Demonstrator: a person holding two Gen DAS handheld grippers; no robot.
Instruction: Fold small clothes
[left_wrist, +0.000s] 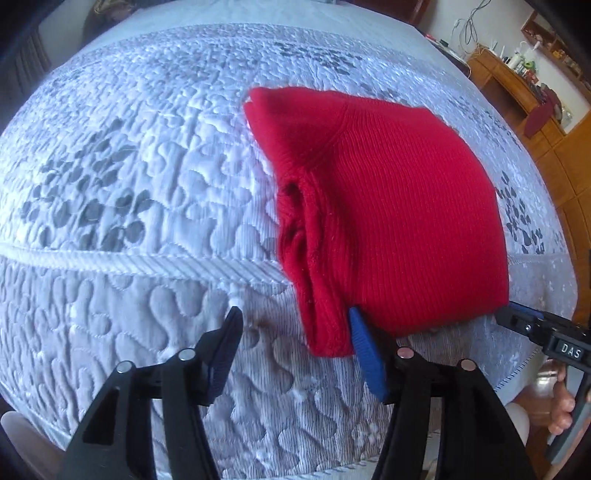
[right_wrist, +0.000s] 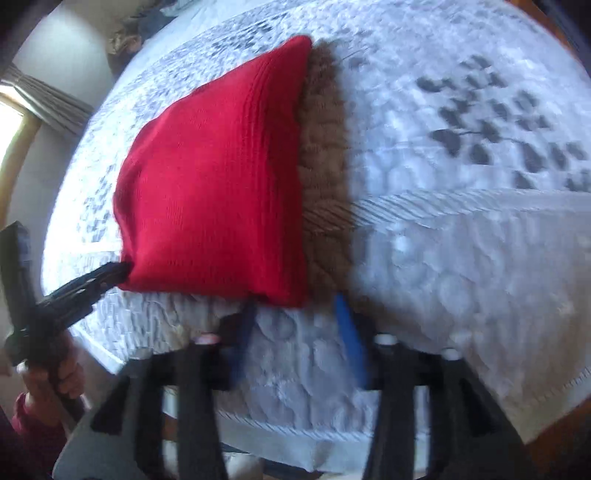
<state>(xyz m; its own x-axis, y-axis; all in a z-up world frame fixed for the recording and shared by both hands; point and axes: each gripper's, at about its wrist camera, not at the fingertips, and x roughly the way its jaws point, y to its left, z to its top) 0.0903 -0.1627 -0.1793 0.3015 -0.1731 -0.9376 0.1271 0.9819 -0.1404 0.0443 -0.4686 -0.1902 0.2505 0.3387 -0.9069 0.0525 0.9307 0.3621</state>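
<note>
Red knit garment (left_wrist: 391, 218), folded, on quilted bed cover (left_wrist: 147, 166): near edge just ahead of both claws. Left claw (left_wrist: 295, 347): open, right pad beside garment's corner. Right claw (right_wrist: 295, 325): open, empty. Bare quilt either side.

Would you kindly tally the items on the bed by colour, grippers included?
Red folded knit garment: 1
Brown knit piece beside the red one: 1
Black grippers with blue pads, left gripper and right gripper: 2
Total: 4
</note>
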